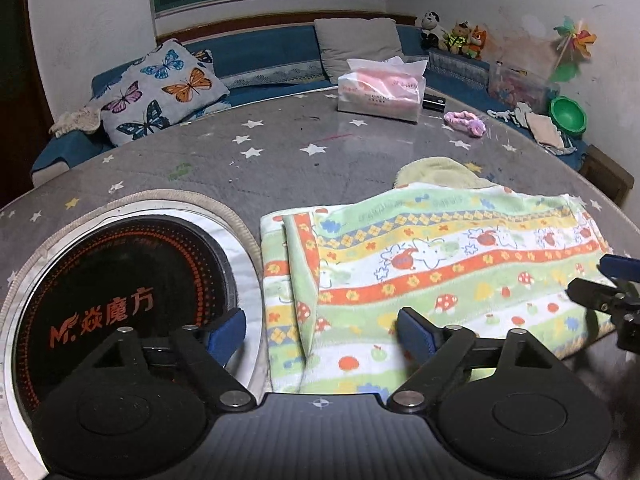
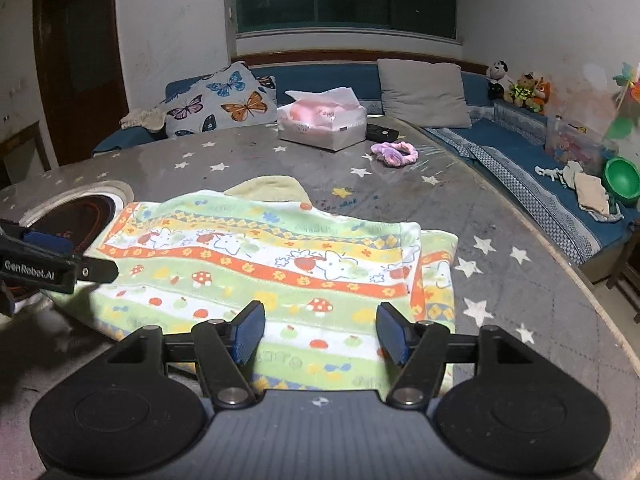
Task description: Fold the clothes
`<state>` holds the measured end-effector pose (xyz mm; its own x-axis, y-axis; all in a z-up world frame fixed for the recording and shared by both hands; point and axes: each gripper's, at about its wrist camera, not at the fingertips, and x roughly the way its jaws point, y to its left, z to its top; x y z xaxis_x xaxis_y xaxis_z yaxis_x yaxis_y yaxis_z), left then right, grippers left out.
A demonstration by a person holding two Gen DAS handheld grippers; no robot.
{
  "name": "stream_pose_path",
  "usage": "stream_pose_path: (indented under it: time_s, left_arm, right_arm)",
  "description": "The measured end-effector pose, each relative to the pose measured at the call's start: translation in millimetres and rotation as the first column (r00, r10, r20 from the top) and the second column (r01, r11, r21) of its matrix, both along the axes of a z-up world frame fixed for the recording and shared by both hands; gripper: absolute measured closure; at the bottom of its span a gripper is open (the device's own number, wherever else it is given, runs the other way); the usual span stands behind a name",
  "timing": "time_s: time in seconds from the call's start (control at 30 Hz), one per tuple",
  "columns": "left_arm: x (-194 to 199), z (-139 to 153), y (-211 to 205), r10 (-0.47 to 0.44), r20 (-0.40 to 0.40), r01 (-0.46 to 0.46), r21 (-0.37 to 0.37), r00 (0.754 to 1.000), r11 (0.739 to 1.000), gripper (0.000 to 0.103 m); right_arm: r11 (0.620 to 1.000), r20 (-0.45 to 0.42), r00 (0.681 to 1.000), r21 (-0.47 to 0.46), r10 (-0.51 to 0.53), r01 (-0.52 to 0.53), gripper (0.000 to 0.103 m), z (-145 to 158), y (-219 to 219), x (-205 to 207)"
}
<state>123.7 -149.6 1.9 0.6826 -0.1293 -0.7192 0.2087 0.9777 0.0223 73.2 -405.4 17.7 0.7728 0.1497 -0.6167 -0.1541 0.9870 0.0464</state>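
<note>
Already the striped, mushroom-printed cotton towel point(image 2: 256, 264) lies folded over on the grey starred tabletop point(image 2: 500, 208); further folds seem left. Left gripper point(image 1: 320, 330) and right gripper point(image 2: 320, 330) hover wide apart, empty.

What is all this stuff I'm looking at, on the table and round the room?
patterned cloth: 1, green, yellow, orange and white with mushrooms, folded on the table's near side
yellow cloth: 1, pale yellow, partly under the patterned cloth's far edge
table: 1, grey with stars
cooktop: 1, black with orange lettering, set in the table, left of the cloth
tissue pack: 1, pink and white, far side of table
scrunchie: 1, pink-purple, near the tissues
butterfly pillow: 1, white, on the blue bench
grey pillow: 1, on the bench
plush toys: 3, bench corner
green bowl: 1, on the bench, right
left gripper: 1, black, blue pads, open over the cloth
right gripper: 1, same, open over the cloth
</note>
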Motion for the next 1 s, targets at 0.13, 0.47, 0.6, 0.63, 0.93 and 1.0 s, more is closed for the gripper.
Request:
stream_pose_path:
  time_s: [0.13,0.47,0.6,0.63,0.93,1.0]
  left_arm:
    - [-6.0,0.8,-0.2,0.0,0.006,0.0,0.002,1.0,1.0,0.011]
    - [-27.3,7.7,1.3,-0.015,0.041,0.014,0.022,0.999,1.0,0.002]
    - [-35.2,9.5,3.0,-0.022,0.049,0.021,0.023,0.999,1.0,0.0]
    - [-37.2,9.9,3.9,-0.024,0.051,0.023,0.024,0.998,0.999,0.0]
    - [-49.2,8.1,14.3,-0.013,0.049,0.012,0.017,0.999,1.0,0.0]
    - [-51.4,7.0,15.9,-0.012,0.047,0.012,0.017,0.999,1.0,0.0]
  right_arm:
    - [1.0,0.002,1.0,0.002,0.013,-0.013,0.029,-0.4,6.9,-6.7]
    - [0.999,-0.002,1.0,0.012,0.03,-0.03,0.011,-5.2,18.3,-21.3]
    - [1.0,0.0,1.0,0.02,0.018,-0.018,0.008,-5.7,19.8,-28.6]
    - [1.0,-0.002,1.0,0.022,0.013,-0.013,0.007,-5.9,20.0,-30.2]
    - [1.0,0.0,1.0,0.016,-0.012,0.012,0.0,-5.4,24.9,-44.8]
    - [1.0,-0.002,1.0,0.018,-0.02,0.02,0.0,-6.8,25.6,-47.3]
